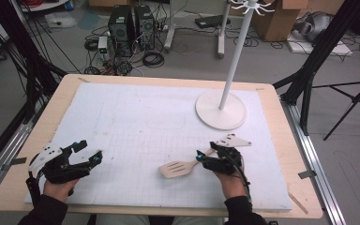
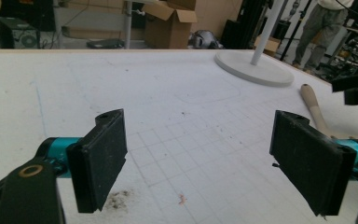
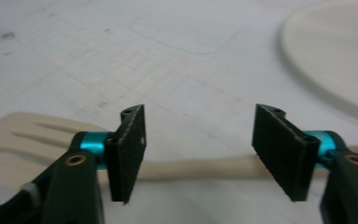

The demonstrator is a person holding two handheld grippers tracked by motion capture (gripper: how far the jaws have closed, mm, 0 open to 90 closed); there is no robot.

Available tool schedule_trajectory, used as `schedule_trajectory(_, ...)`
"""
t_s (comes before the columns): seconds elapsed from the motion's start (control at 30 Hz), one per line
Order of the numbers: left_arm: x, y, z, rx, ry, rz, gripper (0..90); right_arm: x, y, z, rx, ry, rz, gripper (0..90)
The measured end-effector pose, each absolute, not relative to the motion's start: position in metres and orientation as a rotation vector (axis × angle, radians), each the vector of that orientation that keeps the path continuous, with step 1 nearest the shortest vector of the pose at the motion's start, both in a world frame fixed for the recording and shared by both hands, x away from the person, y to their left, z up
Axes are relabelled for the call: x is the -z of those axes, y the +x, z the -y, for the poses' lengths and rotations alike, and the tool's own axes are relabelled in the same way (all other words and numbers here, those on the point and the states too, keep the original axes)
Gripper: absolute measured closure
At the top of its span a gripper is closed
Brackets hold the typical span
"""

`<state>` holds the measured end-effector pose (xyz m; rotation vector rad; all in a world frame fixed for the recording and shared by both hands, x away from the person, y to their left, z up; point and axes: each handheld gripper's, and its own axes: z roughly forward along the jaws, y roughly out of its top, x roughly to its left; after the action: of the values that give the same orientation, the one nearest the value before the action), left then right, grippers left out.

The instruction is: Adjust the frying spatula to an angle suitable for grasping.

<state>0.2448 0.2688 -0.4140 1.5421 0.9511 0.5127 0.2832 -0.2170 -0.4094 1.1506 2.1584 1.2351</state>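
The right gripper [image 3: 198,154] has its jaws spread, with nothing pinched; the handle of the pale wooden slotted spatula [image 1: 178,168] lies on the white foam board [image 1: 136,117] just beyond the pads, crossing from 9 to 3 o'clock. The spatula is therefore not gripped. The left gripper [image 1: 88,152], at 9 o'clock from the spatula and well apart, also stands spread and empty. The white round-based peg stand [image 1: 221,108] is at 1 o'clock. Judgement: grasping and any hanging remain.

I see pale matt wood on the slotted spatula [image 3: 46,140] behind my right gripper's [image 3: 198,149] matt black ribbed pads; white foam-like board [image 1: 136,117] beneath, scuffed; glossy white stand base [image 1: 221,109] beyond the fingertips.
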Motion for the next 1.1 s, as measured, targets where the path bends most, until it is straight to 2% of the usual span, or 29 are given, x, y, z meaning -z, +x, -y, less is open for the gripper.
schedule_trajectory(0.2, 0.409, 0.252, -0.263, -0.471, 1.548, -0.922, 16.9, 0.402, 0.257, 0.272, -1.198, 1.151, -2.089, 16.9)
schedule_trajectory(0.43, 0.401, 0.263, -0.255, -0.462, 1.529, -0.884, 17.1, 0.400, 0.230, 0.318, -1.188, 1.195, -1.985, 15.5)
schedule_trajectory(0.9, 0.409, 0.252, -0.248, -0.462, 1.573, -0.854, 18.0, 0.400, 0.223, 0.326, -1.196, 1.175, -1.961, 16.2)
schedule_trajectory(1.1, 0.404, 0.260, -0.234, -0.431, 1.585, -0.822, 18.2, 0.397, 0.218, 0.333, -1.202, 1.194, -1.933, 16.3)
